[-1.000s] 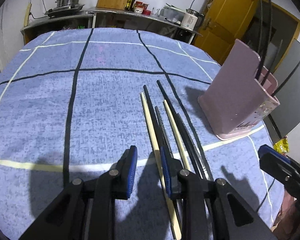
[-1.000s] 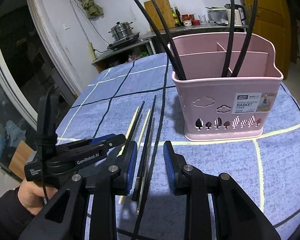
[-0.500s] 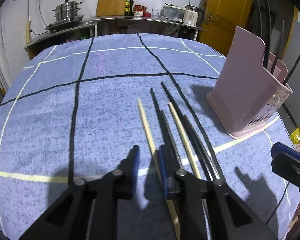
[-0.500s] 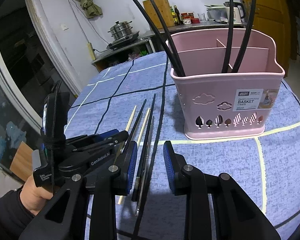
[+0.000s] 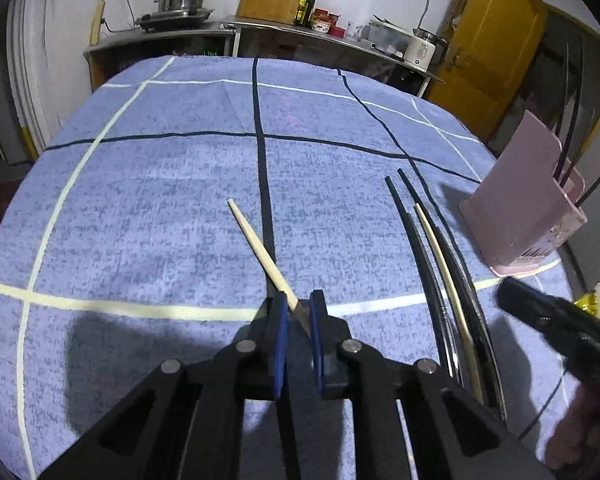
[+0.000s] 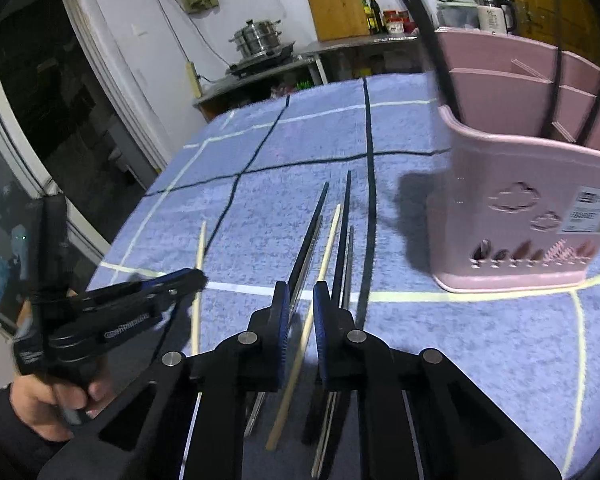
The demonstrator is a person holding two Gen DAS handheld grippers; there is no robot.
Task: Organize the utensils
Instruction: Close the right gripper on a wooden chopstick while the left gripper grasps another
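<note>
- Your left tongs (image 5: 299, 312) have just been closing and now pinch a pale chopstick (image 5: 260, 254), which juts forward over the blue checked cloth (image 5: 160, 208) on the counter.
- Your right tongs (image 6: 301, 300) have just been closing to a narrow gap; a second pale chopstick (image 6: 324, 248) lies between them, though you can't tell whether the pads press it.
- Black chopsticks (image 6: 314, 232) flank it.
- The pink basket (image 6: 516, 208) stands to the right, well apart.

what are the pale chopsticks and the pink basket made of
The pale chopstick in the left gripper looks like bare wood or bamboo: matte cream, no gloss. The pink basket looks like moulded plastic: smooth, even colour, cut-out shapes, thin dividers, a printed label.
</note>
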